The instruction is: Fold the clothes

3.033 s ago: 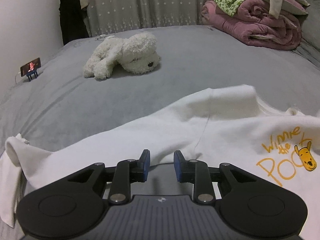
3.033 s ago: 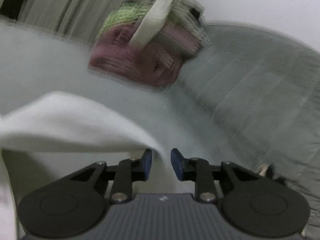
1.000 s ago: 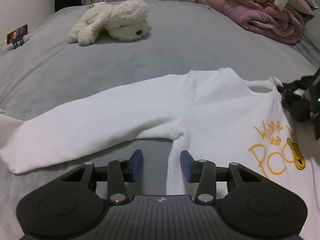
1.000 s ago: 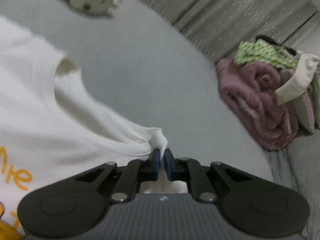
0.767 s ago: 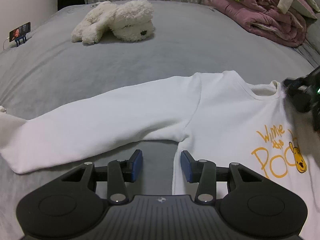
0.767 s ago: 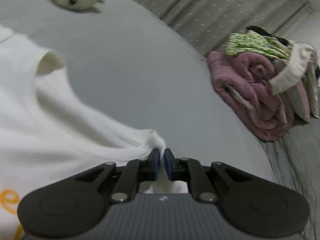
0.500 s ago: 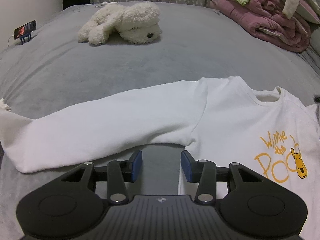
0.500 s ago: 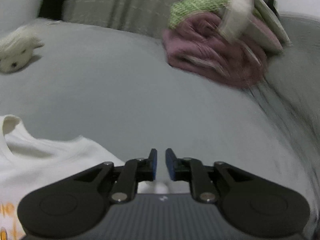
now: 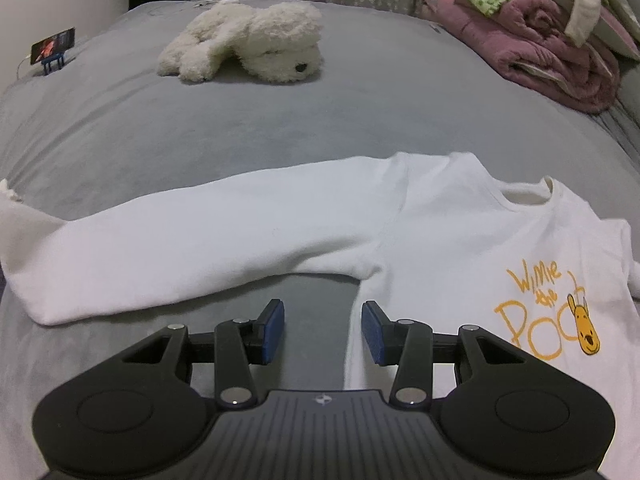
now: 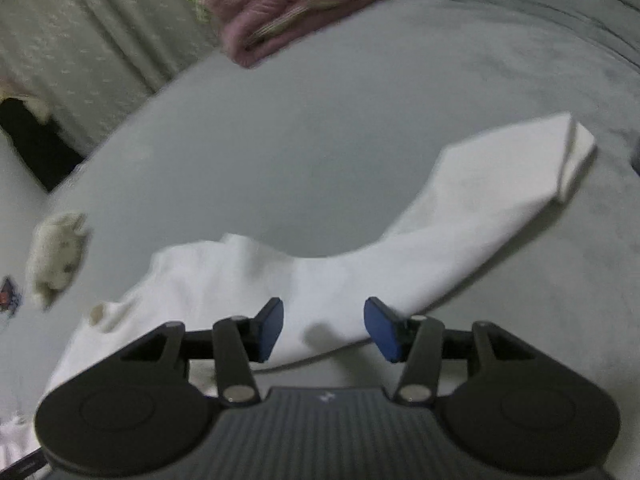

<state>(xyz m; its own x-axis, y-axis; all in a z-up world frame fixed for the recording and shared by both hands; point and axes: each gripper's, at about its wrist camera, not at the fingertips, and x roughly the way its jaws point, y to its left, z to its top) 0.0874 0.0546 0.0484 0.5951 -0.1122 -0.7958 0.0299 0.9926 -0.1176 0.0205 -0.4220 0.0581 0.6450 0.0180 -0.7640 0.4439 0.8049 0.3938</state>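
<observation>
Right wrist view: the right gripper (image 10: 323,328) has let go of the sweatshirt (image 9: 440,232), jaws now wide and empty above one sleeve (image 10: 460,216). The left gripper (image 9: 323,332) stays open, empty. The sweatshirt lies flat on the bed (image 9: 200,128), sleeves out, apparently ready for folding.

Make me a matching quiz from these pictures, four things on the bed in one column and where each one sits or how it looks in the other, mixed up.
Things:
1. white sweatshirt
2. plush dog
3. pink blanket
4. phone

Descriptions:
A. rolled up under green patterned cloth, far right
B. propped on a small blue stand, far left
C. spread flat, sleeves out, orange print
D. lying on its side, mid-bed

Pairs: 1-C, 2-D, 3-A, 4-B
</observation>
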